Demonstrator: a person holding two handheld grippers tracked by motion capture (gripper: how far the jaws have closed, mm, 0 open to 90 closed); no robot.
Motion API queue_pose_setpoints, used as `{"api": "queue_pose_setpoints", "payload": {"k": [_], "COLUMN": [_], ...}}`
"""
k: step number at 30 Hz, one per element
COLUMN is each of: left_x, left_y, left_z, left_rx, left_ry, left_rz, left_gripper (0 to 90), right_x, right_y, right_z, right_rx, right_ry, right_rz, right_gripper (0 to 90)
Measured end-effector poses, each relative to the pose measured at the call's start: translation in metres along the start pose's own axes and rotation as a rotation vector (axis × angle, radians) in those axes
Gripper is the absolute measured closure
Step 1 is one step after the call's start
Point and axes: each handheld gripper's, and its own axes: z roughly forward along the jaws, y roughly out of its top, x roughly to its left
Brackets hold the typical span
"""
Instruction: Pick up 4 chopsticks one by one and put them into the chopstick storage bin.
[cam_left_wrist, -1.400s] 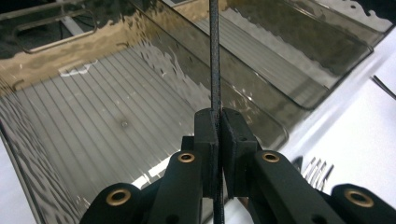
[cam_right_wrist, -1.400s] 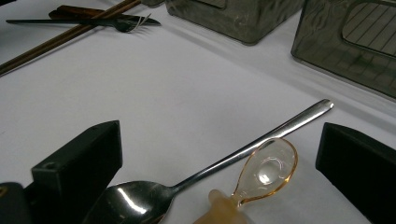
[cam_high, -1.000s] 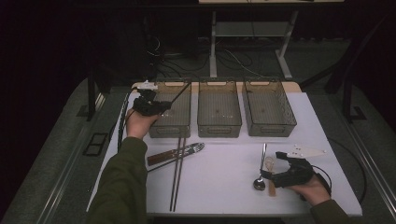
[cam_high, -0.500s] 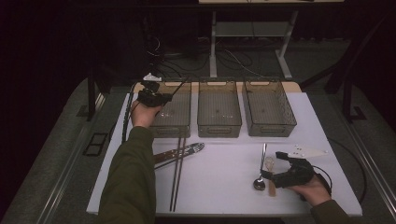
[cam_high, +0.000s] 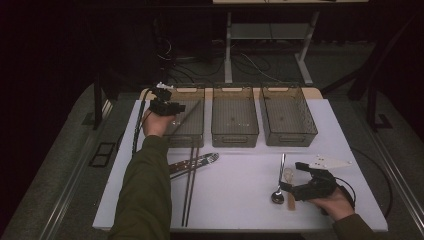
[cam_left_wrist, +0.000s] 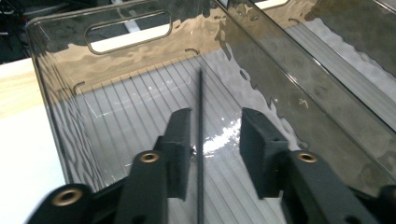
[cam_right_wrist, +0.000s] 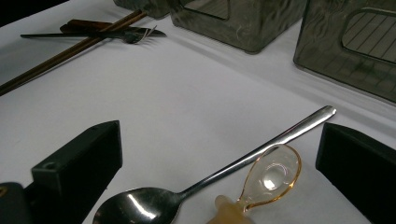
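left gripper (cam_left_wrist: 215, 144) is held over the leftmost bin (cam_high: 186, 131) with its jaws part open, having just been opening; a dark chopstick (cam_left_wrist: 201, 140) stands between the pads, touching neither pad firmly as far as can be seen, its far end resting toward the bin's back wall. the release is best finished by widening the jaws fully before the hand is lifted straight away, so that the stick is not dragged back out over the rim. right gripper (cam_right_wrist: 219, 172) rests wide open on the table (cam_high: 240, 200), a steel spoon (cam_right_wrist: 205, 182) and an amber spoon (cam_right_wrist: 266, 182) lying between its jaws, ungripped.
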Motion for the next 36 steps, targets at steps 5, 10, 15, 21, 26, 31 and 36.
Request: {"api": "queue_pose_setpoints", "payload": {"k": [5,10,15,21,26,31,36], "left_x": [-0.002,-0.004,-0.010,-0.020,-0.030,-0.037,-0.043], "left_y": [-0.001,-0.003,-0.007,-0.014,-0.023,-0.034,-0.050], "left_z": [-0.007,-0.022,-0.034,-0.045,-0.050,-0.055,-0.063], "left_rx": [-0.009,-0.021,-0.018,-0.014,-0.026,-0.018,-0.022], "left_ry": [-0.016,-0.048,-0.086,-0.129,-0.171,-0.182,-0.191], "left_rz": [0.017,0.028,0.074,0.135,0.167,0.206,0.217], "left_gripper": [47.6,38.6,30.1,23.2,17.9,15.7,15.7], "right_x": [0.000,0.000,0.000,0.000,-0.001,-0.001,-0.001], "right_y": [0.000,0.000,0.000,-0.001,-0.001,-0.003,-0.002], "right_z": [0.000,0.001,0.002,0.002,0.002,0.001,0.002], "right_rx": [0.002,0.009,0.013,0.016,0.017,0.014,0.009], "right_ry": [-0.001,-0.003,-0.006,-0.007,-0.005,-0.001,0.001], "right_rz": [-0.002,-0.008,-0.010,-0.016,-0.003,-0.002,-0.005], "right_gripper": [0.2,0.2,0.2,0.2,0.2,0.2,0.2]}}
